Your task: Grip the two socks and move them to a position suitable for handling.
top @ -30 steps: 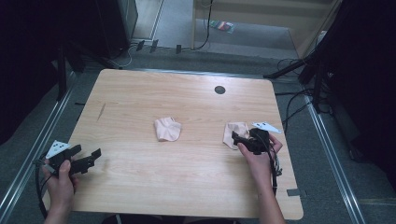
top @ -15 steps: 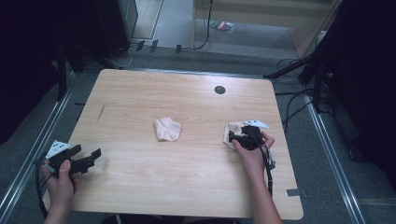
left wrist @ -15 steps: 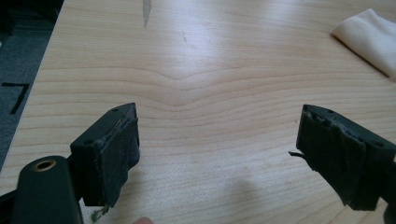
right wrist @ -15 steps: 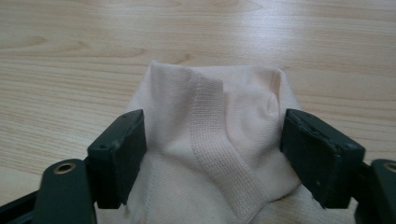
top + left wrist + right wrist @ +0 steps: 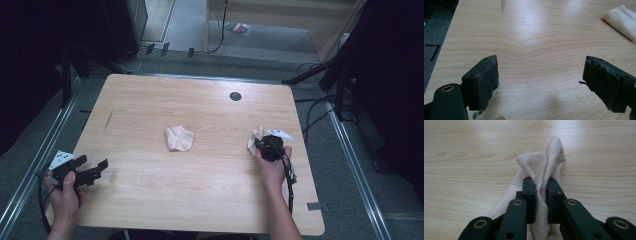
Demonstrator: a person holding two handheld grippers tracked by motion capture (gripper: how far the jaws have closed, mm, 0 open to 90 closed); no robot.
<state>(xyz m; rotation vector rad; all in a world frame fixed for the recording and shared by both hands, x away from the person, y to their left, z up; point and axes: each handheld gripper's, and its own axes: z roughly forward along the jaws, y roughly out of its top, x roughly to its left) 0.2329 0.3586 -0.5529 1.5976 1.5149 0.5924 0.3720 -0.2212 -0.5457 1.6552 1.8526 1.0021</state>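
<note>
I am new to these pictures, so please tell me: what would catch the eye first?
First, the right tongs, which have just been closing, now pinch a pale pink cloth near the table's right edge. A second pink cloth lies crumpled at the centre. The left tongs wait open at the near left corner.

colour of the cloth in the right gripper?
Pale peach-pink knit cloth; clearest in the right gripper view.

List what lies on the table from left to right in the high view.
Left tongs → middle pale cloth → dark round hole → pale cloth pinched by the right tongs.
</note>
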